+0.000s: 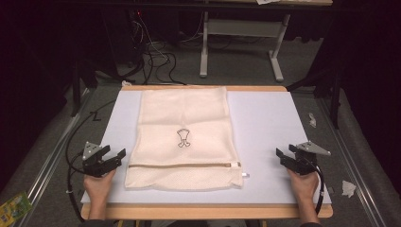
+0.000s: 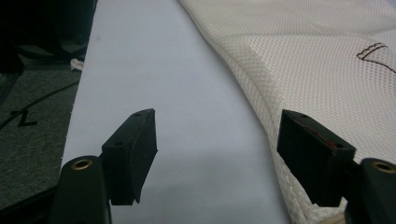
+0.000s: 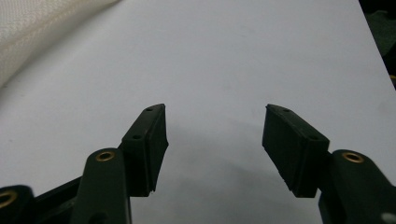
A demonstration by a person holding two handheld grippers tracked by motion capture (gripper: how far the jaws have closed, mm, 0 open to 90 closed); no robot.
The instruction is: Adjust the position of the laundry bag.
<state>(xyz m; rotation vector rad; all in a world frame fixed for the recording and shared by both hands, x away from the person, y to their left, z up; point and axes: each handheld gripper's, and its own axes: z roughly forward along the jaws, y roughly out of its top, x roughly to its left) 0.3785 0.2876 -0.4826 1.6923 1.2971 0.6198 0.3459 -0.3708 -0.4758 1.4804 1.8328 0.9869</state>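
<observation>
— Presently, the claws' state?
— Left gripper (image 1: 113,160) and right gripper (image 1: 285,158): both gape, nothing held.
— The mesh laundry bag (image 1: 183,137)?
— Flat on the white board (image 1: 265,123), between them, just beside the left jaws.

- A white table (image 1: 269,123) with a wooden edge takes up the middle of the high view.
- A white-legged desk frame (image 1: 241,42) stands on the grey floor at 12 o'clock from the table.
- Black cables (image 1: 158,61) lie tangled at 11 o'clock.
- A green packet (image 1: 13,206) lies at 8 o'clock.
- A crumpled white scrap (image 1: 348,188) lies at 4 o'clock, another (image 1: 312,119) at 3 o'clock.
</observation>
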